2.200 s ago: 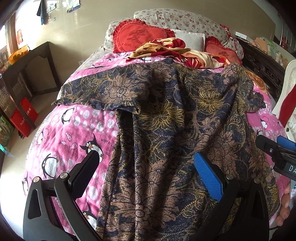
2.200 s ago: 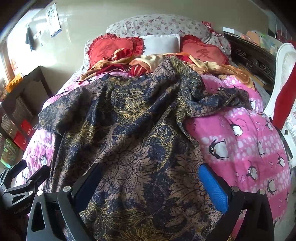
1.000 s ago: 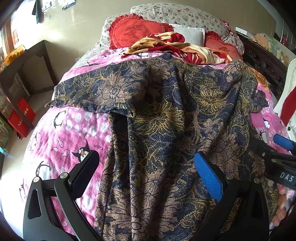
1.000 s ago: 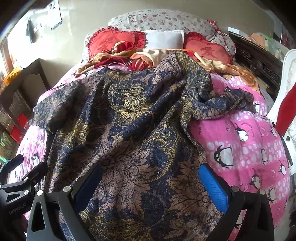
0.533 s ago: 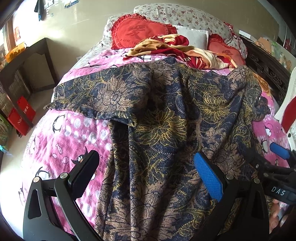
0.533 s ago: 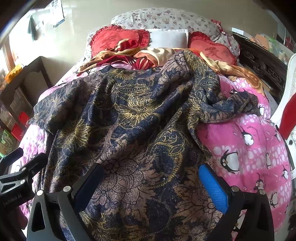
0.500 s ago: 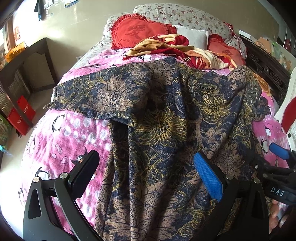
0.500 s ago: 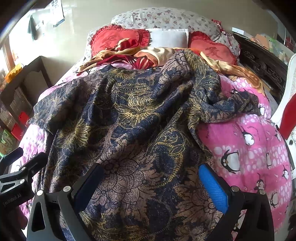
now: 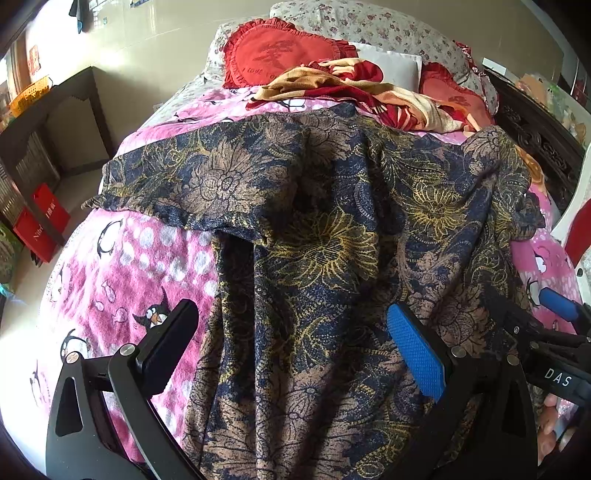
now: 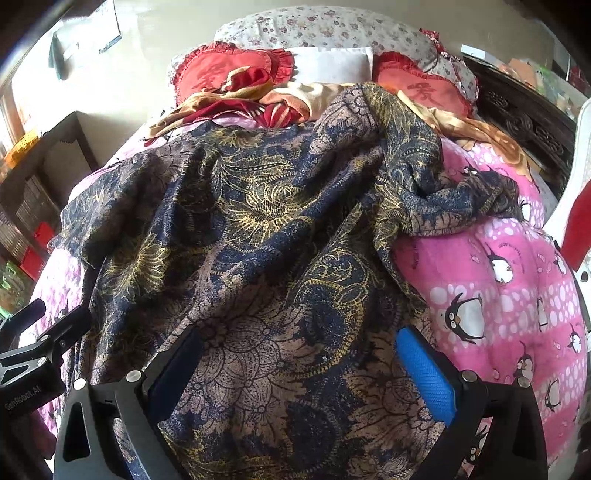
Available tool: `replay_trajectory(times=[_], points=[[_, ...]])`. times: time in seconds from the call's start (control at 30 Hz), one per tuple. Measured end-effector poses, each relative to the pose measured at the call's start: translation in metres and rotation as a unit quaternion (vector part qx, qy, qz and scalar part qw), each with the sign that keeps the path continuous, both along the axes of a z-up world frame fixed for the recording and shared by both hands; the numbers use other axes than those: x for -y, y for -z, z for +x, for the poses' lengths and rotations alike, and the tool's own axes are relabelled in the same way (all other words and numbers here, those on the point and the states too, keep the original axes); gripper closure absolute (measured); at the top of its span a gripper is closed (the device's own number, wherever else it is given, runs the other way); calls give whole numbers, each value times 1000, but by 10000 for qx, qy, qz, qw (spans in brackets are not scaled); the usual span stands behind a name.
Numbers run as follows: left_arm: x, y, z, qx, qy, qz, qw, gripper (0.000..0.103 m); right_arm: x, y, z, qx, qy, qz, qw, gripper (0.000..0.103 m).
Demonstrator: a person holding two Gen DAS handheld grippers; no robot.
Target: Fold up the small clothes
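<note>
A dark navy and brown floral garment [image 9: 332, 229] lies spread over a pink penguin blanket [image 9: 122, 273] on a bed, one sleeve [image 9: 177, 184] stretched to the left. The other side is bunched in folds [image 10: 454, 199] at the right. My left gripper [image 9: 291, 350] hovers open above the garment's lower left part, nothing between its black and blue fingers. My right gripper [image 10: 301, 369] is open over the lower right part of the garment [image 10: 258, 229]. Each gripper shows in the other's view: the right gripper [image 9: 554, 332] and the left gripper [image 10: 33, 350].
Red heart cushions [image 9: 280, 55], a floral pillow [image 9: 369, 26] and a red-gold cloth [image 9: 351, 85] lie at the head of the bed. A dark wooden desk [image 9: 55, 110] and red bags [image 9: 40, 221] stand left. A carved dark headboard [image 10: 524, 118] is at the right.
Both grippers have edged slightly forward and lower over the garment and stay open. The garment lies as before.
</note>
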State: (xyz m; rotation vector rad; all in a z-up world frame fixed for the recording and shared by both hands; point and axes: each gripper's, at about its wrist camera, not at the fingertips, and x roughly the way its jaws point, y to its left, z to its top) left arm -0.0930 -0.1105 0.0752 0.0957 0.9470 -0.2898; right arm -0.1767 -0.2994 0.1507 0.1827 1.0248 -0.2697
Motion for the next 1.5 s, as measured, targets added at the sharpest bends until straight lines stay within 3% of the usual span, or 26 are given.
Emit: replay_trajectory(times=[1.07,1.17,1.37,1.5], points=[[-16,12,11,-154,-193,16,9997,0,-14,9,11,-158,-231,-55,9996,0],[-32,11,23,-244,-289,-161,9992,0,-15,10,11,-179,-239,-45,9995,0],[-89,4,64,-263,-920,-517,9941,0,-18,13,19,-198,-296,-18,9994,0],[-142,3,101,-230,-1521,-778,9850,1,-23,17,28,-246,-380,-14,9990,0]])
